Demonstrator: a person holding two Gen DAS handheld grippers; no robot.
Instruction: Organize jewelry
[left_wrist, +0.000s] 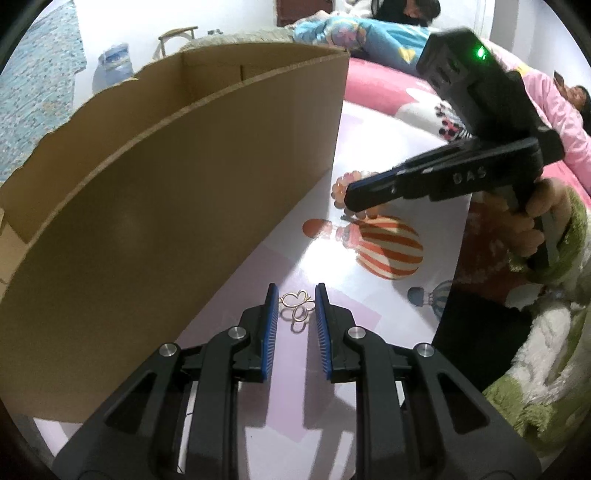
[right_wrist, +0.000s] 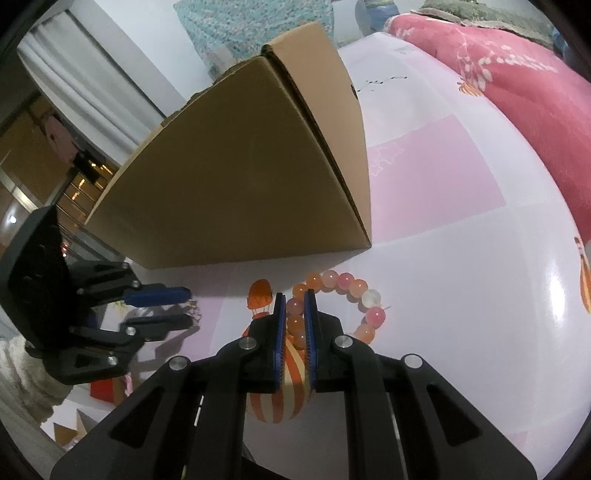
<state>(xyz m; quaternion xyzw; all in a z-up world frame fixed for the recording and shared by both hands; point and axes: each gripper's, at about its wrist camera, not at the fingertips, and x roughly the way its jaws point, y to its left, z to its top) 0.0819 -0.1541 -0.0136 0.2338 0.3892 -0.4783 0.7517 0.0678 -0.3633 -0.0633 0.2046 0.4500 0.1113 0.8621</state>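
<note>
A thin gold wire butterfly ornament (left_wrist: 295, 306) lies on the pale pink sheet right beside the cardboard box (left_wrist: 184, 184). My left gripper (left_wrist: 296, 287) has its blue pads closed against both sides of it; from the right wrist view the left gripper (right_wrist: 191, 306) shows gold bits between its tips. A bracelet of orange and pink beads (right_wrist: 349, 280) rests on the sheet near the box corner (right_wrist: 240, 184). My right gripper (right_wrist: 295, 294) is shut on the bracelet's near beads. In the left wrist view the right gripper (left_wrist: 349, 197) covers part of the bracelet (left_wrist: 341, 184).
The open box stands close on the left, its wall right next to the left fingers. The sheet (right_wrist: 461, 295) carries printed striped balloons (left_wrist: 391, 247). A red quilt (right_wrist: 517, 92) lies at the far right. People lie on the bed (left_wrist: 554, 122) behind.
</note>
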